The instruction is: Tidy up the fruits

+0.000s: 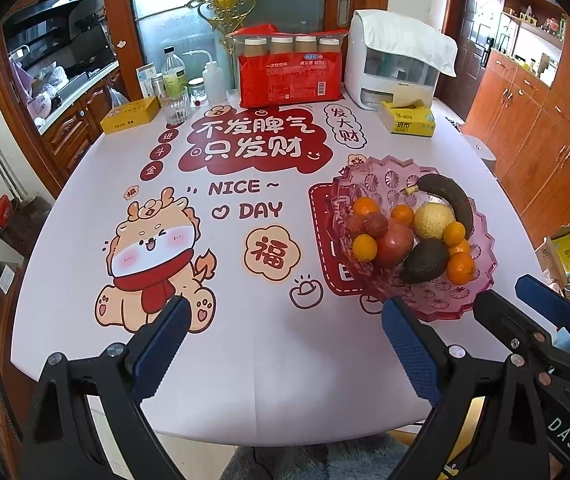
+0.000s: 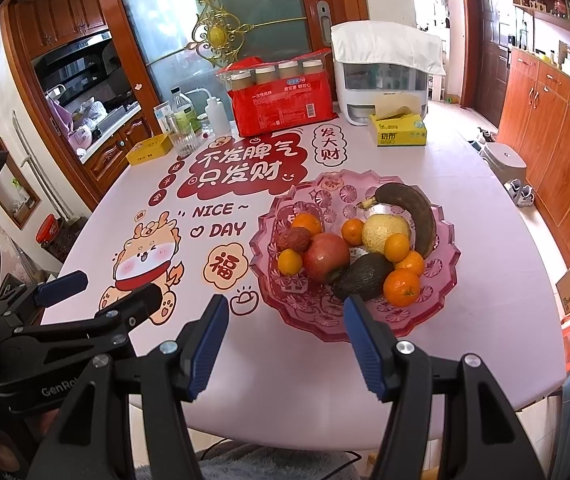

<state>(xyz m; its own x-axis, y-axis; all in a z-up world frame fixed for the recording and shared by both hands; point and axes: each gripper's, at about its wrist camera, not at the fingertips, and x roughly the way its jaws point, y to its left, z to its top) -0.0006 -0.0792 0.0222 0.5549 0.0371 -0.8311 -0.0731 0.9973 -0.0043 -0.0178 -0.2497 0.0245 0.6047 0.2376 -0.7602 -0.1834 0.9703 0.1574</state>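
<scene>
Nearest, the left gripper (image 1: pixel 285 340) and right gripper (image 2: pixel 285 340) hover above the table's (image 1: pixel 285 380) near edge, both with jaws spread and nothing between them. Beyond them, right of centre, the pink glass bowl (image 2: pixel 441 236) holds all the fruit: avocado (image 2: pixel 363 276), apple (image 2: pixel 325 256), oranges, melon (image 2: pixel 381 232), banana (image 2: pixel 413 208). At the far edge stand a red package (image 2: pixel 285 110) and tissue box (image 2: pixel 399 132).

A family dining room opening onto a kitchen: a table (image 1: pixel 285 380) under a festive cartoon-printed cover stands before a frosted glass sliding door (image 1: pixel 225 12), with a range hood (image 1: pixel 45 8) and wooden cabinets (image 1: pixel 73 124) at left (dishes crowd the counter). Tissue boxes (image 1: pixel 407 120), a pack of paper cups (image 1: pixel 291 76) and a fruit bowl (image 1: pixel 481 264) sit out; a wooden entry door (image 1: pixel 481 32) and cupboards (image 1: pixel 545 128) at right.
</scene>
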